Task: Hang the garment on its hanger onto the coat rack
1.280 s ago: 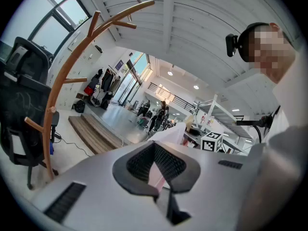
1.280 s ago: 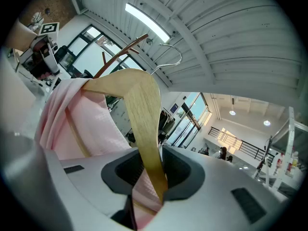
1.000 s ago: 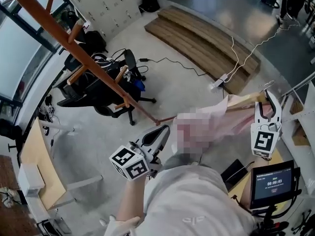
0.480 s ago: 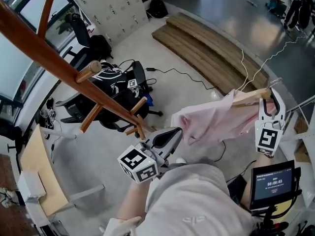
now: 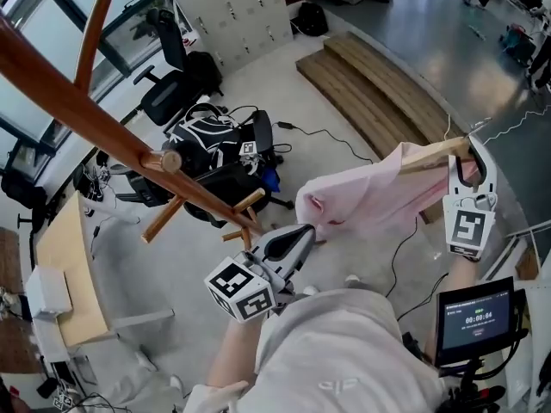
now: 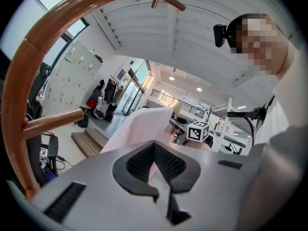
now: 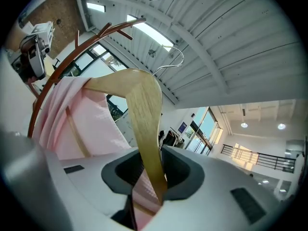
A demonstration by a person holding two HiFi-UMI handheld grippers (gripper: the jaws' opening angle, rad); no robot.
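Head view: coat rack [image 5: 86, 108] pegs, gripper views: pinched hanger [image 7: 144, 109], garment [image 6: 139, 129]

Bright, even daylight throughout. In the head view light comes from windows [image 5: 125, 20] at upper left; the floor [image 5: 413, 33] has a soft sheen and shadows are weak. Both gripper views are fisheye, with black corners. The rack [image 6: 21, 90] bends into an arc in the left one, where ceiling lights [image 6: 199, 89] glare small. In the right one the skylight [image 7: 149, 35] is blown out, the hanger [image 7: 147, 129] is sharp and the garment [image 7: 72, 124] slightly washed.
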